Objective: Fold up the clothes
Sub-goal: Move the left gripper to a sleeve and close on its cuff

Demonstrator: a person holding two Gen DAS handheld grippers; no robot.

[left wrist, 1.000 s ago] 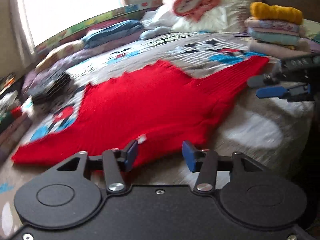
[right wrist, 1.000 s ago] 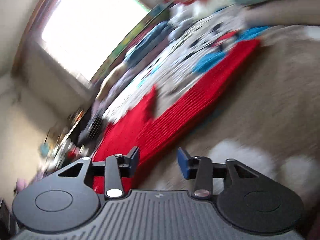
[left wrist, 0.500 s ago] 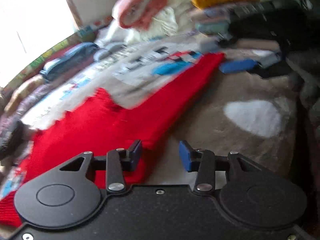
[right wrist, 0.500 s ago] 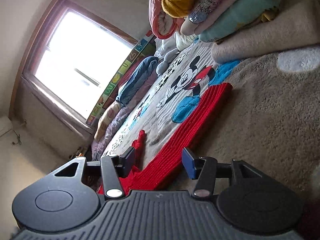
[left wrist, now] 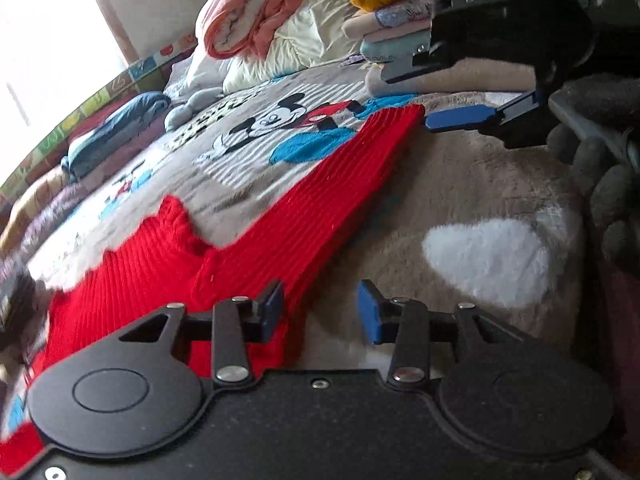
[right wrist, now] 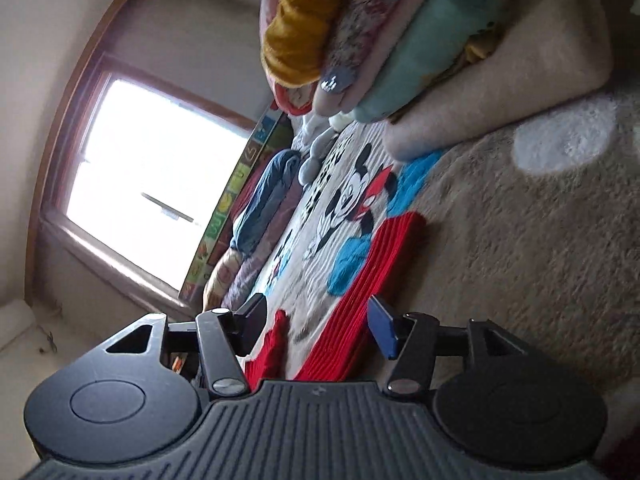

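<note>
Red ribbed sweater (left wrist: pixel 256 248), spread flat on the bed's cartoon blanket (left wrist: pixel 248 148) (folded pile (left wrist: pixel 400 20) beyond), left claw (left wrist: pixel 320 308) and right claw (right wrist: pixel 316 328) both spread, gripping nothing.

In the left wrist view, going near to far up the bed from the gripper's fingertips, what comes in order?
left gripper → red sweater → Mickey Mouse print on the blanket → white pillow with the pink blanket on it.
</note>
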